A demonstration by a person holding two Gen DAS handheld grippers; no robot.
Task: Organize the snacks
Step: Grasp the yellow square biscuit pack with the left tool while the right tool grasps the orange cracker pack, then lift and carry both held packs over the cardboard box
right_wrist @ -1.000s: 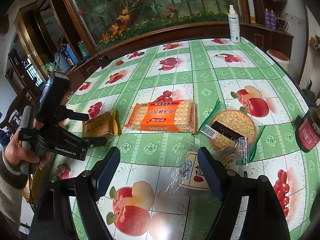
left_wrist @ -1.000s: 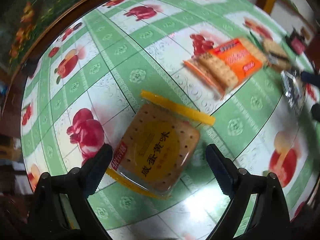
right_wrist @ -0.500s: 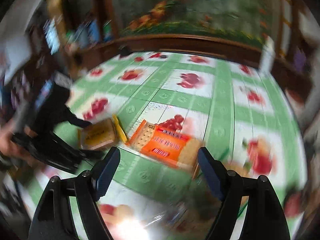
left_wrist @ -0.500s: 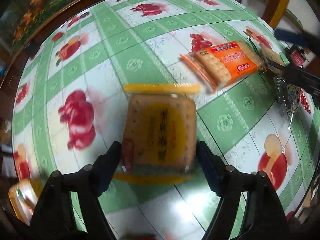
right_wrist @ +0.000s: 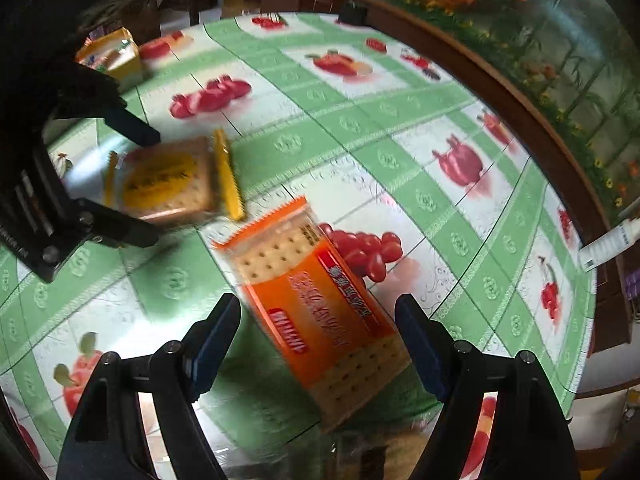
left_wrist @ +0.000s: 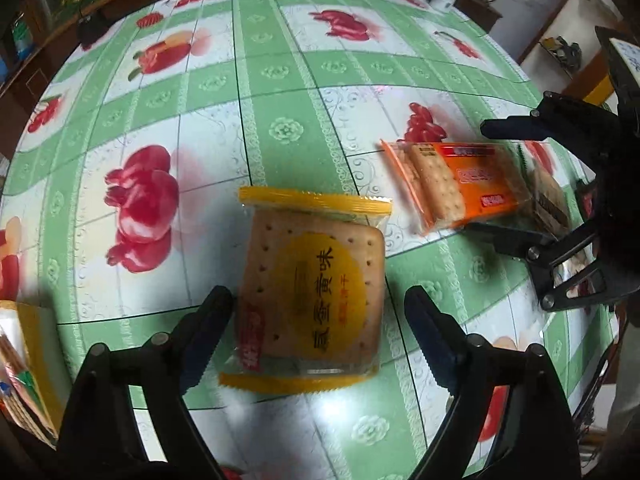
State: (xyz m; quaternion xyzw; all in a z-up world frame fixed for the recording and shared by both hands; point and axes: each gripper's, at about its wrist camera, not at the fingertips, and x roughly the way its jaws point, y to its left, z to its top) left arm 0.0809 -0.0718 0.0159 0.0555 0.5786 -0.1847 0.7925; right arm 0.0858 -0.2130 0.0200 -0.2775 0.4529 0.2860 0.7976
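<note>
On the fruit-print green tablecloth (left_wrist: 280, 92), both claws spread: left claw (left_wrist: 318, 320) astride yellow cracker pack (left_wrist: 312, 296), right claw (right_wrist: 318, 332) astride orange pack (right_wrist: 320, 312).

You've got decent daylight here, with white glare pooling on the glossy tablecloth (left_wrist: 280, 80) near the bottom of both views. The fisheye bends the table edges hard and the corners go black. In your right view, the orange pack (right_wrist: 320, 312) and yellow pack (right_wrist: 168, 180) are motion-smeared.
</note>
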